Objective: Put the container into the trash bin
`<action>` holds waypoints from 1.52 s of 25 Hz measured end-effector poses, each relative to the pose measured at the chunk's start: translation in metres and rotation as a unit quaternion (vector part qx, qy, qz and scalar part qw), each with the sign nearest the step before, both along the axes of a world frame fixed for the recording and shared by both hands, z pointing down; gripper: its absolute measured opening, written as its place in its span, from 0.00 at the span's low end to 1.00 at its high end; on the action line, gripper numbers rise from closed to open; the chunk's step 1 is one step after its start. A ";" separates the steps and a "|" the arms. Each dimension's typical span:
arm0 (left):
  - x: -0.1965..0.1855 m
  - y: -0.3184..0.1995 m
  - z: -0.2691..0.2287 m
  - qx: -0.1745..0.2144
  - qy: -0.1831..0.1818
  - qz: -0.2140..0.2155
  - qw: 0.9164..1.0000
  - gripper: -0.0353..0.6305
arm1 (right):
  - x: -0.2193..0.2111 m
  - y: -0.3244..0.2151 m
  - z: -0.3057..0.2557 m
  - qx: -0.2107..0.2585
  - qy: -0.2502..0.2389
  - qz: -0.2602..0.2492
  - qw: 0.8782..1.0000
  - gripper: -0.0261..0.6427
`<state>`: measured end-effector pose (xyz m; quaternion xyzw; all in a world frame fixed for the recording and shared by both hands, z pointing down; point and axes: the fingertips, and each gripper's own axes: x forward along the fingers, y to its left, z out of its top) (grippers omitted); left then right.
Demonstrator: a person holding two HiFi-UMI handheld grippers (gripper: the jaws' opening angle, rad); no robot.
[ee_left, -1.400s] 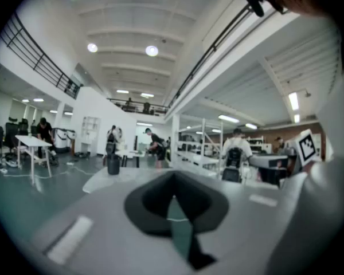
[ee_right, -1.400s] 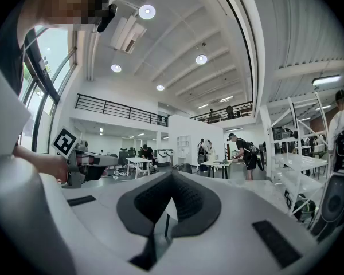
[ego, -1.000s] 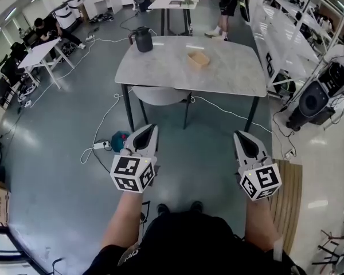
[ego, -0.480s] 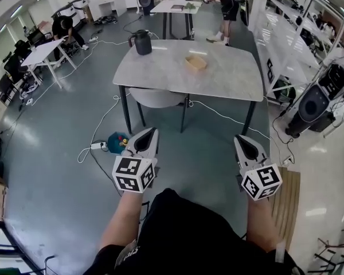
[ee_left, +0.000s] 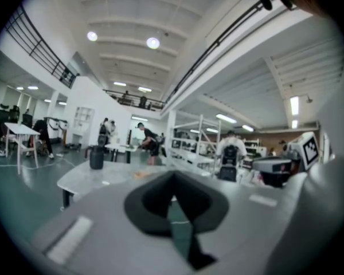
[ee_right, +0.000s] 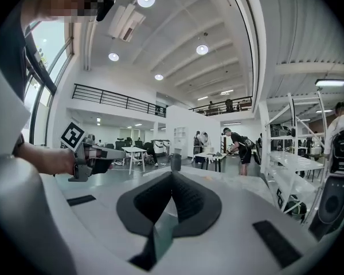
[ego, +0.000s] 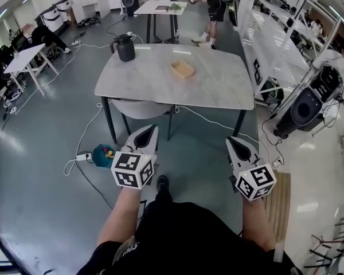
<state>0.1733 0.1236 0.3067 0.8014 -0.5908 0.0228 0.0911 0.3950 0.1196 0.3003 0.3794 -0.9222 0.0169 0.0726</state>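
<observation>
The container [ego: 182,69] is a small tan tray lying on the grey table [ego: 218,90], right of centre. A black lidded vessel [ego: 125,48] stands at the table's far left corner, and the left gripper view shows this vessel [ee_left: 96,157] too. My left gripper [ego: 150,132] and right gripper [ego: 231,142] hang over the floor on the near side of the table, well short of the container. Both point at the table, shut and empty. The jaws meet at the tips in the left gripper view [ee_left: 172,176] and in the right gripper view [ee_right: 172,175].
A pale round tub [ego: 139,107] sits under the table. Cables and a power strip [ego: 83,156] trail on the floor at the left beside a small blue bin [ego: 105,153]. A loudspeaker [ego: 305,110] and shelving stand at the right. A person [ego: 209,4] stands beyond the table.
The table and the container have come nearer and shifted left in the head view as I walk forward. Both grippers keep their pose, shut.
</observation>
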 end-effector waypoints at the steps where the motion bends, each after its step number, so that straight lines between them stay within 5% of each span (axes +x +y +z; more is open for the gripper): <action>1: -0.002 -0.013 0.000 -0.001 0.001 0.006 1.000 0.06 | -0.002 -0.013 0.000 -0.003 0.000 0.006 1.000 0.03; 13: -0.045 -0.148 0.005 -0.028 -0.007 0.045 0.999 0.06 | -0.058 -0.126 0.026 -0.063 -0.003 0.020 0.998 0.03; 28: -0.109 -0.236 0.020 -0.051 -0.022 0.063 0.996 0.06 | -0.137 -0.212 0.041 -0.098 -0.022 0.012 0.995 0.03; 38: -0.098 -0.303 0.040 -0.072 -0.013 0.067 0.995 0.06 | -0.131 -0.278 0.067 -0.140 -0.026 0.007 0.990 0.03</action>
